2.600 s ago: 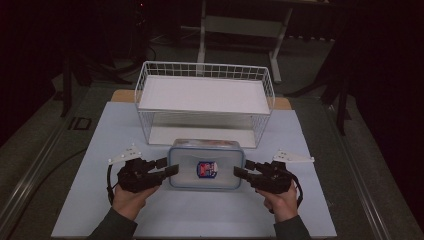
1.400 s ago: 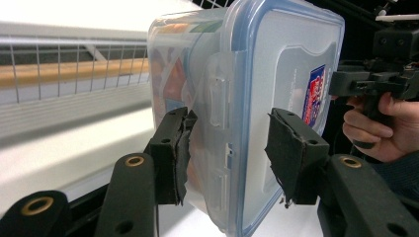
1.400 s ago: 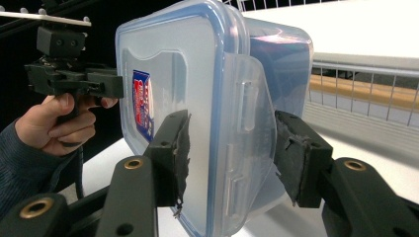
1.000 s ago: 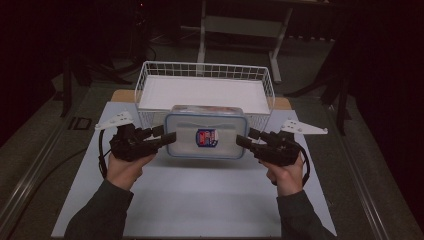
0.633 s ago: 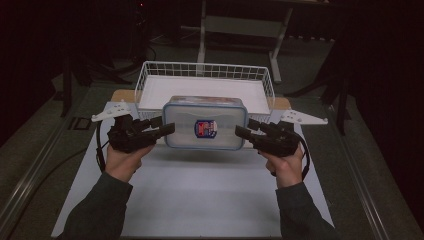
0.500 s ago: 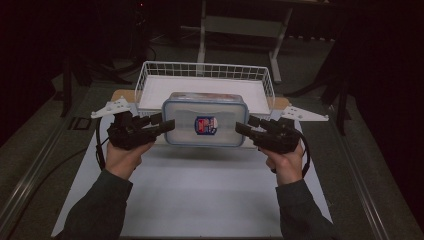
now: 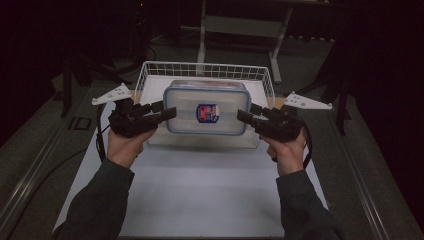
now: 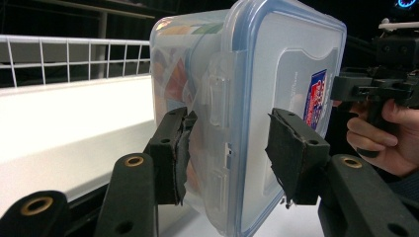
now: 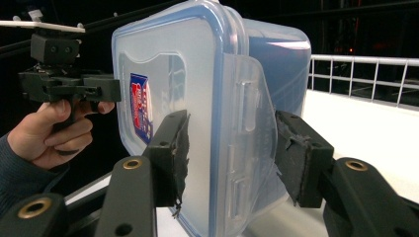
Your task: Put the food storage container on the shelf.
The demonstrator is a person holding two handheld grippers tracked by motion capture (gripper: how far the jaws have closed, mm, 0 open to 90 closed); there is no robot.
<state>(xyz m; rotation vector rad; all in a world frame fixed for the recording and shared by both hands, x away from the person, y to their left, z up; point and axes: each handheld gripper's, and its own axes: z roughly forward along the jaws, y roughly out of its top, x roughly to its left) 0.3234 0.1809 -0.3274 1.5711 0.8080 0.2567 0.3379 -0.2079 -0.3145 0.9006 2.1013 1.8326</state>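
Box (image 7: pixel 207 111) hangs in the air between the two tools, clear of the counter (image 7: pixel 200 190), its lid facing up toward the high camera and its long axis running left to right, from one tool to the other. Left tool (image 7: pixel 167 113) is clamped on the left short end — in the left gripper view one pad sits on the lid face and the other on the body side, straddling the end latch (image 8: pixel 218 106). Right tool (image 7: pixel 243 117) grips the right short end the same way, its pads either side of the latch flap (image 9: pixel 249 118). Both hands sit level with each other, so neither is nearer; the load is shared evenly. Wire basket (image 7: pixel 150 75) lies directly beyond and partly under the box as the high view shows it, its long side parallel to the box's long axis, its white floor bare as far as can be seen. Judgement: the coming move is a carry forward and a lowering between the basket walls — the box looks shorter than the basket's length, but the tools project past both ends and may meet the end walls. Counter carries a white sheet, otherwise bare near the hands. Room is dark; a metal stand (image 7: pixel 240 25) is behind the basket.
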